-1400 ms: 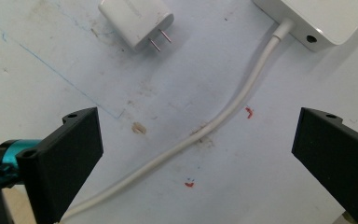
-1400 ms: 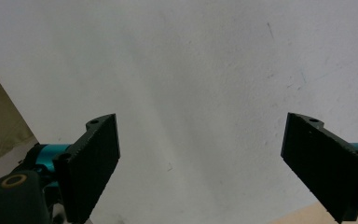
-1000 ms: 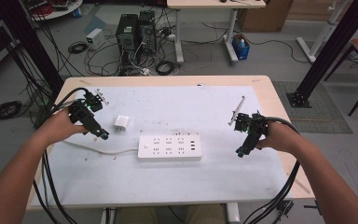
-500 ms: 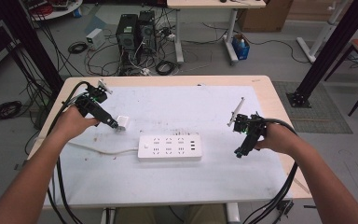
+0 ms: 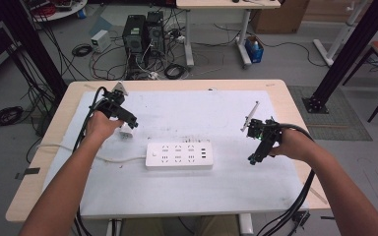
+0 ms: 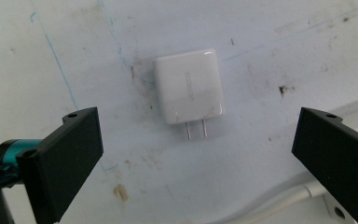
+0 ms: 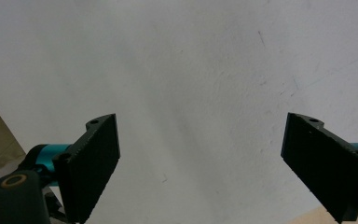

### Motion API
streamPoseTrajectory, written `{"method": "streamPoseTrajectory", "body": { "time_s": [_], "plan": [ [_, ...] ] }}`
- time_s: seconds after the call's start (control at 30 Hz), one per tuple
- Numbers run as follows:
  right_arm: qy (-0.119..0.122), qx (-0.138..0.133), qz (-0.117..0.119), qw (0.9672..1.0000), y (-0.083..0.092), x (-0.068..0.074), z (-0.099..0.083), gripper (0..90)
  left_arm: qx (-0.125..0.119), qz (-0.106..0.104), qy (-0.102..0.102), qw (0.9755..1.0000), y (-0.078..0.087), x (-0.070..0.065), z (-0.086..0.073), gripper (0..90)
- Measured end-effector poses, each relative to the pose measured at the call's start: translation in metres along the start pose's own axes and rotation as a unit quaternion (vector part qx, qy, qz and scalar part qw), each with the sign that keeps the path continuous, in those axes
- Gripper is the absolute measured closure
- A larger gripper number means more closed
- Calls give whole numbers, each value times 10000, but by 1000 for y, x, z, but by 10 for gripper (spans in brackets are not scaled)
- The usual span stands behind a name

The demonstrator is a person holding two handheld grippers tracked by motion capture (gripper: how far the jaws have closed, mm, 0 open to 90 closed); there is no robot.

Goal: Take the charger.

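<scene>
A small white plug adapter [image 6: 189, 91] lies flat on the white mat, its two metal prongs pointing toward the camera in the left gripper view. My left gripper [image 6: 200, 154] hangs just above it, open, jaws wide to either side of it. In the high view the adapter [image 5: 125, 132] peeks out under the left gripper [image 5: 130, 123], beyond the left end of the white power strip [image 5: 178, 155]. My right gripper [image 5: 254, 158] hovers open over bare mat right of the strip, and its own view has the gripper [image 7: 205, 163] holding nothing.
The strip's white cord [image 5: 69, 148] runs left across the mat and off the wooden table [image 5: 285, 103]; a piece of the cord [image 6: 279, 203] lies near the left jaws. A thin white stick [image 5: 250, 116] stands by the right hand. Computers and cables sit on the floor behind.
My left gripper has moved right and away from me, from the table's left side to directly over the adapter. The right gripper has barely shifted.
</scene>
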State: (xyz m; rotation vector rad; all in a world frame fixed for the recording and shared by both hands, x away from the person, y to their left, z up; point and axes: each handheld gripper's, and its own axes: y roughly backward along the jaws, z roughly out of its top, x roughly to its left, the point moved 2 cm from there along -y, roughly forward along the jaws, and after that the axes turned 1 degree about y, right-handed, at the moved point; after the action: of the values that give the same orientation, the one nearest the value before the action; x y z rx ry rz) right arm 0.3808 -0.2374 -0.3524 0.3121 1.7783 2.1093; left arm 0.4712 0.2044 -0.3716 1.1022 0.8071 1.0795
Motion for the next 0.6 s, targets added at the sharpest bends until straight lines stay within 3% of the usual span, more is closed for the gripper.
{"method": "streamPoseTrajectory", "body": {
  "time_s": [0.2, 0.33, 0.47, 0.6],
  "plan": [
    [-61, 10, -1, 10000, 1, -1, -3, 108, -29, 57, 251, 9997, -18, -2, 7, 25],
    [-24, -20, -23, 10000, 1, -2, -4, 108, 4, 186, 205, 9996, -32, -7, 9, 25],
    [-9, -47, -30, 10000, 1, -3, -4, 108, -9, 292, 330, 9990, -40, -7, 10, 25],
    [-13, -30, -19, 10000, 1, -3, -4, 108, -63, 242, 382, 9990, -43, -4, 9, 97]
  ]
}}
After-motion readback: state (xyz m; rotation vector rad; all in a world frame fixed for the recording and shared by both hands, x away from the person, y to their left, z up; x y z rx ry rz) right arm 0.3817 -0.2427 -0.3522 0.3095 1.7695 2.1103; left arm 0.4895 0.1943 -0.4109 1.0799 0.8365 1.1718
